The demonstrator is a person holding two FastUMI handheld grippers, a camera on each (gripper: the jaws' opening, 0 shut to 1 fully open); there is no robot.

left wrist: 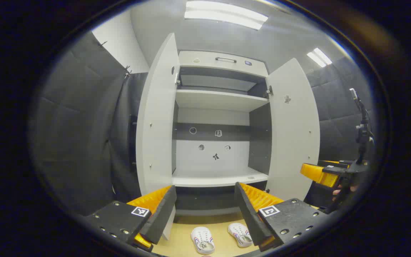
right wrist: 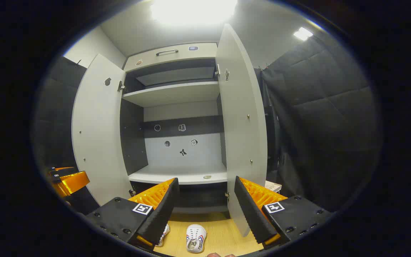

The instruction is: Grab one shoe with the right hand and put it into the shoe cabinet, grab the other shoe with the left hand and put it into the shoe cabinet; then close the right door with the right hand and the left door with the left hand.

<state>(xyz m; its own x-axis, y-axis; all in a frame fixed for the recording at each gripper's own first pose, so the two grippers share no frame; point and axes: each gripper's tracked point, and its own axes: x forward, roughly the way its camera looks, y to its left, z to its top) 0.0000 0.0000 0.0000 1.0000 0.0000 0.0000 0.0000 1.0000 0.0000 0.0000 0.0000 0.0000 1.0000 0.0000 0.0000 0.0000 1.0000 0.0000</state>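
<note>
A white shoe cabinet (left wrist: 219,98) (right wrist: 177,94) stands ahead with both doors swung wide: left door (left wrist: 157,121) (right wrist: 96,132), right door (left wrist: 293,132) (right wrist: 241,107). Its shelves hold no shoes. Two white shoes with striped sides lie on the wooden floor in front: one (left wrist: 202,240) (right wrist: 196,238), the other (left wrist: 240,234) (right wrist: 162,233), partly hidden behind a finger in the right gripper view. My left gripper (left wrist: 205,210) hovers open above them, nothing between its fingers. My right gripper (right wrist: 205,208) is also open and holds nothing; it appears far right in the left gripper view (left wrist: 321,173).
Padded dark booth walls (left wrist: 84,125) (right wrist: 323,117) flank the cabinet. A small white box (right wrist: 273,186) lies on the floor right of the right door. A stand with a device (left wrist: 360,132) rises at the right. The bare wooden floor (right wrist: 223,235) stretches before the cabinet.
</note>
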